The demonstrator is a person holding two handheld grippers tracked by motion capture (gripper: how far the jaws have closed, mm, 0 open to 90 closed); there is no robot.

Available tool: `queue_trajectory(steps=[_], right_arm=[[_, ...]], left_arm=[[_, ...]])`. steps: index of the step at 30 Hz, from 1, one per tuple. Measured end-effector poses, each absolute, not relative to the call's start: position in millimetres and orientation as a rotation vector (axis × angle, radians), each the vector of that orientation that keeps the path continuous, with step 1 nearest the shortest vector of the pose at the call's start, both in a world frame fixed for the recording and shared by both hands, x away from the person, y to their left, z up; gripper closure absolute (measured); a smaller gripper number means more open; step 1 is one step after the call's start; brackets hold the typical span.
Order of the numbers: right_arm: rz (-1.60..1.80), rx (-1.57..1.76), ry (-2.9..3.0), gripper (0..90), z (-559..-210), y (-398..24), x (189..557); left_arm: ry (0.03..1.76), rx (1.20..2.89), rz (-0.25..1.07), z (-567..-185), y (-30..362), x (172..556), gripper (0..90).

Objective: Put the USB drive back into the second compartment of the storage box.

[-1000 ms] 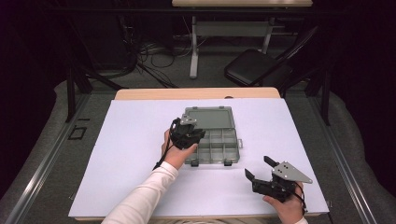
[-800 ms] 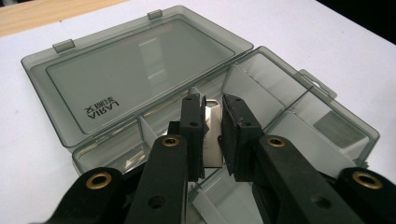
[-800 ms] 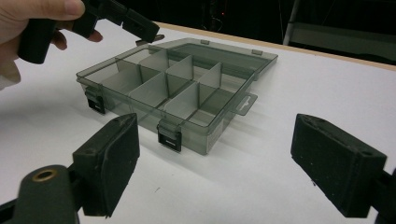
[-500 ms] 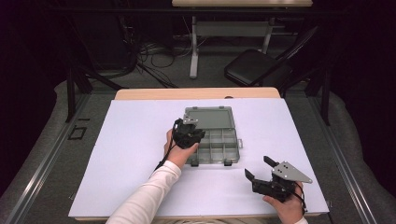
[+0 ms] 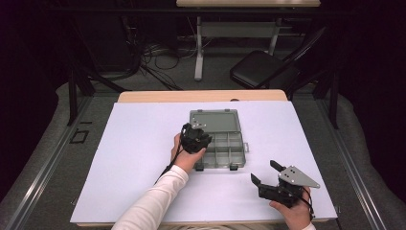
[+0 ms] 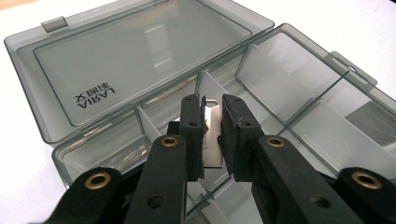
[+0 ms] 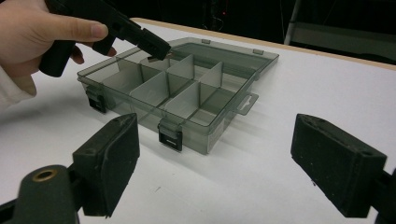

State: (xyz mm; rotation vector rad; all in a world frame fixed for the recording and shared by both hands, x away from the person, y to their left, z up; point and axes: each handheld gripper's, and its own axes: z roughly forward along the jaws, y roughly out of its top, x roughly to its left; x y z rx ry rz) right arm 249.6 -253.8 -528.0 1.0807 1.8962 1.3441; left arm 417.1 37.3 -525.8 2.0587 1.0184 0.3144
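Observation:
A smoky grey plastic organizer box (image 5: 229, 152) lies open mid-table, its lid (image 5: 214, 119) flat behind it and white dividers inside. My left gripper (image 5: 200, 139) hangs over the box's left rear compartments, shut on a small thin metal blade (image 6: 212, 150) that stands upright between its pads (image 6: 191, 122). From the right gripper view, the left gripper (image 7: 154, 46) dips its tip into a rear compartment of the box (image 7: 187, 95). My right gripper (image 5: 265, 172) rests near the table's front right, open, with nothing between its jaws (image 7: 224, 163).
A white sheet (image 5: 139, 158) covers the tabletop, with bare room left and right of the box. Two black latches (image 7: 169, 135) line the box's near wall. Beyond the table's far edge stand a dark chair (image 5: 263, 72) and desk legs amid floor cables.
The left hand has shifted only slightly over the box's left side, still holding the blade. The right gripper has not moved.

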Motion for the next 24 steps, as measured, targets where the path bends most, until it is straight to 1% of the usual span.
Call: queue_trajectory(steps=[17, 21, 24], right_arm=[[1.345, 1.078, 1.897, 15.2, -528.0, -253.6, 249.5], [1.344, 1.078, 1.897, 15.2, -528.2, -253.4, 249.7], [1.344, 1.078, 1.898, 15.2, -528.2, -253.3, 249.6]], left_arm=[[1.015, 2.06, 0.318, -525.4, 36.6, 416.1, 79.2], [1.003, 2.054, 0.324, -524.2, 36.2, 414.9, 75.2], [0.987, 2.047, 0.354, -523.1, 36.5, 414.3, 70.1]])
